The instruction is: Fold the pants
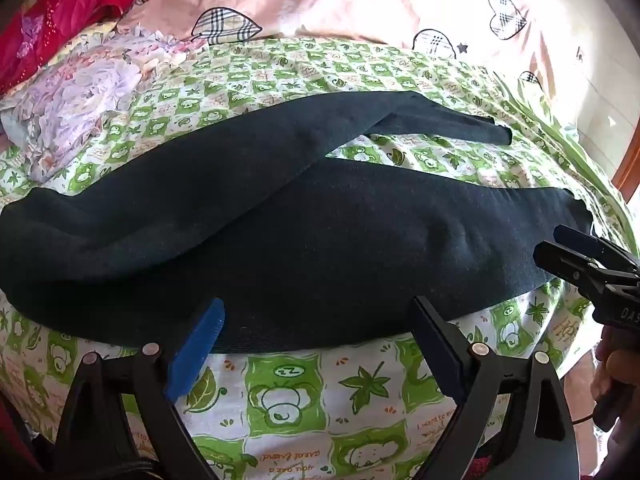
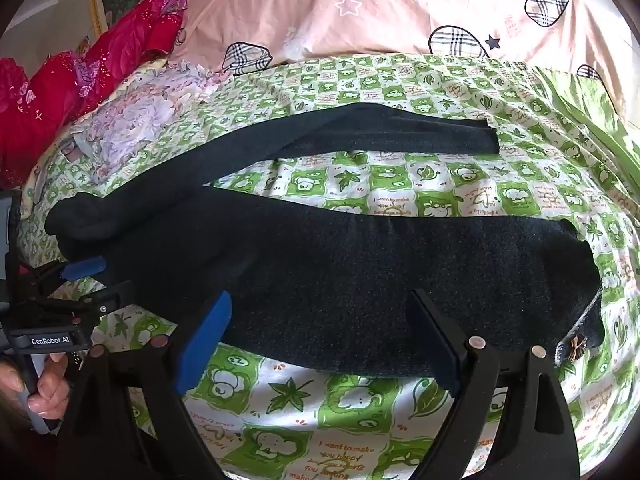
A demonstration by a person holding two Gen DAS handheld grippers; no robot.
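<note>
Dark navy pants lie flat across the green patterned bedsheet, waist to the left, two legs spread apart to the right. My left gripper is open, its tips at the near edge of the near leg. My right gripper is open, its tips over the near leg's lower part, with the cuff to its right. The right gripper also shows in the left wrist view beside the cuff; the left gripper shows in the right wrist view near the waist. Neither holds cloth.
A pink quilt with plaid hearts lies along the far side. A floral cloth and red bedding sit at the far left. The bed's right edge drops off near a wooden frame.
</note>
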